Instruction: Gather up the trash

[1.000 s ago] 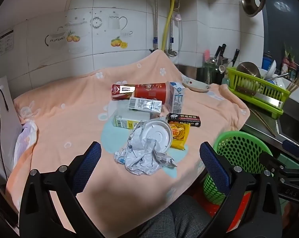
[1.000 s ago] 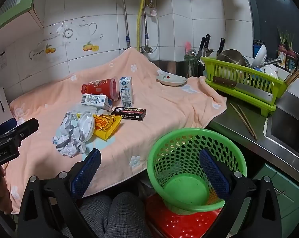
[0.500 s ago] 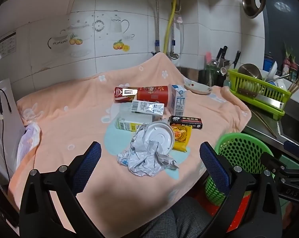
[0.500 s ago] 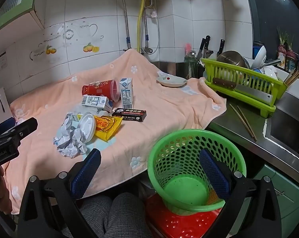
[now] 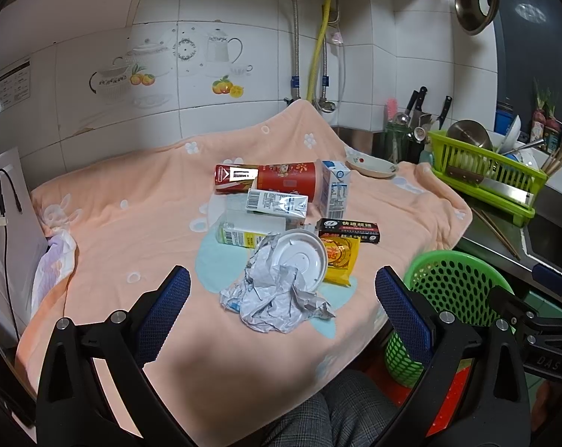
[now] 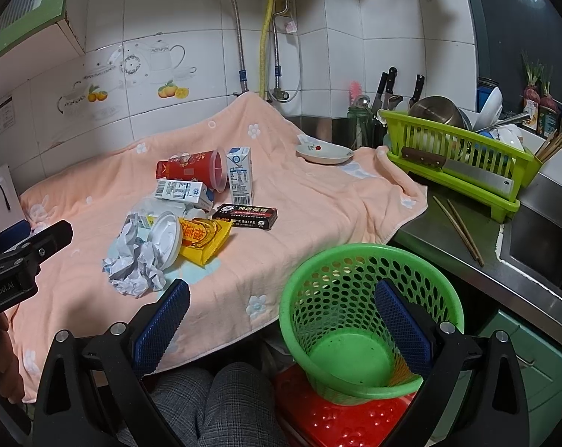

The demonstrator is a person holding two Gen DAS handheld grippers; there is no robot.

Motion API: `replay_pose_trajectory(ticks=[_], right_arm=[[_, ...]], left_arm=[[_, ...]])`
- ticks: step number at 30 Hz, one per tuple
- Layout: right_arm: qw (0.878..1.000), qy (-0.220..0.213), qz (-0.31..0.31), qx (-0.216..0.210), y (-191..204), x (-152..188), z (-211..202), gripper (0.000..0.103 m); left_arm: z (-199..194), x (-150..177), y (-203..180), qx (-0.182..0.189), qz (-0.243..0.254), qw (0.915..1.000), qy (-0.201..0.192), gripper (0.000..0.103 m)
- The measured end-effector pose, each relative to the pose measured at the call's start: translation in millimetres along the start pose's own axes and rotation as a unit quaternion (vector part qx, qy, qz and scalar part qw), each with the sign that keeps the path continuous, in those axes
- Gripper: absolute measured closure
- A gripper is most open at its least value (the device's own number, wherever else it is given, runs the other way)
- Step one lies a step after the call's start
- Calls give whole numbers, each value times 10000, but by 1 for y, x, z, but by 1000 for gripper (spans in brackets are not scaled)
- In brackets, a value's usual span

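Trash is heaped on a peach cloth [image 5: 132,216], untouched, with both grippers held wide open and empty.

The left gripper [image 5: 283,290] is aimed at the crumpled paper [image 5: 277,290]; it is best pinched centrally, then carried right to the empty green basket [image 6: 359,260] beneath the right gripper [image 6: 281,313].

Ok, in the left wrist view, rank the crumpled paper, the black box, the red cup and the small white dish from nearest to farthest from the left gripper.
From the left gripper:
1. crumpled paper, straight ahead, nearest on the cloth.
2. black box, ahead and right, behind the yellow packet.
3. red cup, lying on its side, further back.
4. small white dish, far right, by the cloth's back edge.
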State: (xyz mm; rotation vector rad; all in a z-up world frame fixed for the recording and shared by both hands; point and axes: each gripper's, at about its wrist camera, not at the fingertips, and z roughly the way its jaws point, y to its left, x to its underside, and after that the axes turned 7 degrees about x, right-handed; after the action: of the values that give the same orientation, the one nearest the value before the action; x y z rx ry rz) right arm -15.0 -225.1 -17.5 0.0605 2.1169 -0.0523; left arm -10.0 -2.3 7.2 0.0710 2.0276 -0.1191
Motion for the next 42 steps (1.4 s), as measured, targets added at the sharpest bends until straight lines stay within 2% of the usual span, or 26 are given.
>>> replay_pose_trajectory(ticks=[42], right_arm=[[10000,21,-51,-73,7,-5,2,7]], left_arm=[[6,-7,4,-1,-83,10000,19,5]])
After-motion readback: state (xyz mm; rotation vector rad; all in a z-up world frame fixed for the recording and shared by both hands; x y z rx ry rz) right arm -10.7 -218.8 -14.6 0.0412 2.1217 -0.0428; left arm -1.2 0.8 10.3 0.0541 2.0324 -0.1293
